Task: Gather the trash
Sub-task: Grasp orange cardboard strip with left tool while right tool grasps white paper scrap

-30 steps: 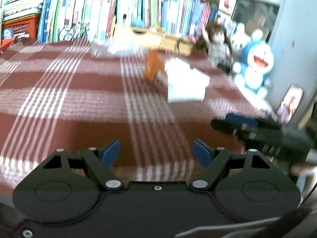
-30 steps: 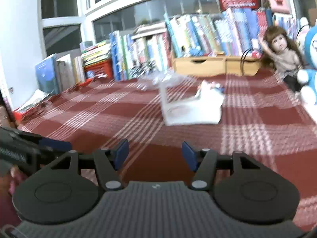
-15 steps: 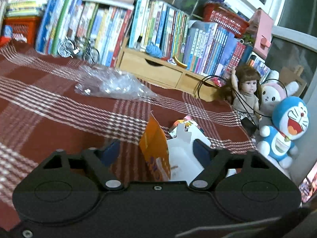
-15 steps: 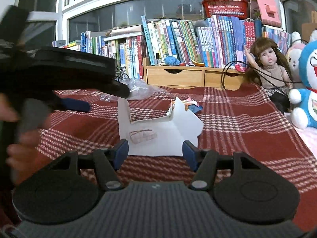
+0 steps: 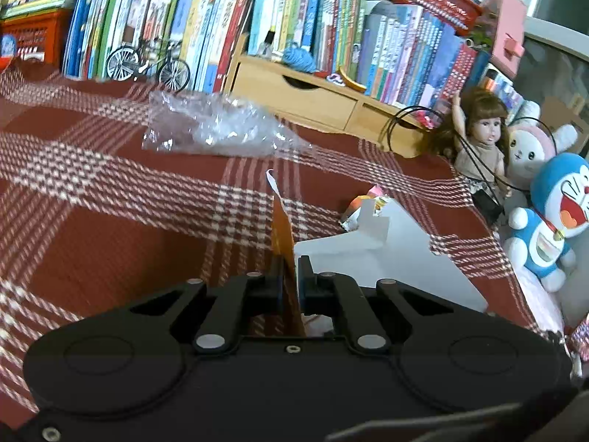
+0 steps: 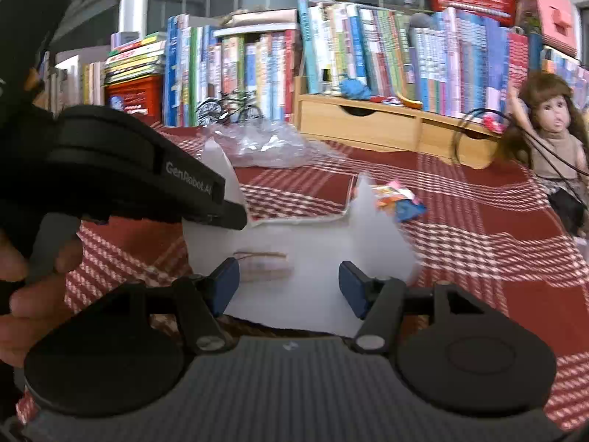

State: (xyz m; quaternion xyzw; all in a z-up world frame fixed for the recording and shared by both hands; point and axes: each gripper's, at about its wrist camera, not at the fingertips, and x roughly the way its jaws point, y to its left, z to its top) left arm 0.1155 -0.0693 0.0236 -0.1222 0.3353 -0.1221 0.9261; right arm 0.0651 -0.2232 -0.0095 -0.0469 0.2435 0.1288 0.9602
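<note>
Nearest, the left gripper [image 5: 289, 276] has just closed its fingers, and they now pinch the upright orange flap of a torn carton [image 5: 386, 258], which stands opened out on the red plaid bench [image 5: 110, 221]. A hand [image 6: 33, 287] holds this gripper at the left of the right wrist view. The right gripper [image 6: 289, 283] hangs with its fingers wide apart and nothing between the pads; the carton's white inner face [image 6: 305, 243] lies just beyond them. Behind the carton lies a small colourful wrapper [image 6: 397, 199], close to its far edge. Farther back rests a crumpled clear plastic bag [image 5: 217, 129], well apart from the carton. Beyond it stand a toy bicycle [image 5: 147, 62], a wooden drawer unit [image 5: 313, 99] and rows of books [image 5: 221, 18]. A doll [image 5: 478, 136] and plush toys [image 5: 552, 213] sit at the right edge.
</note>
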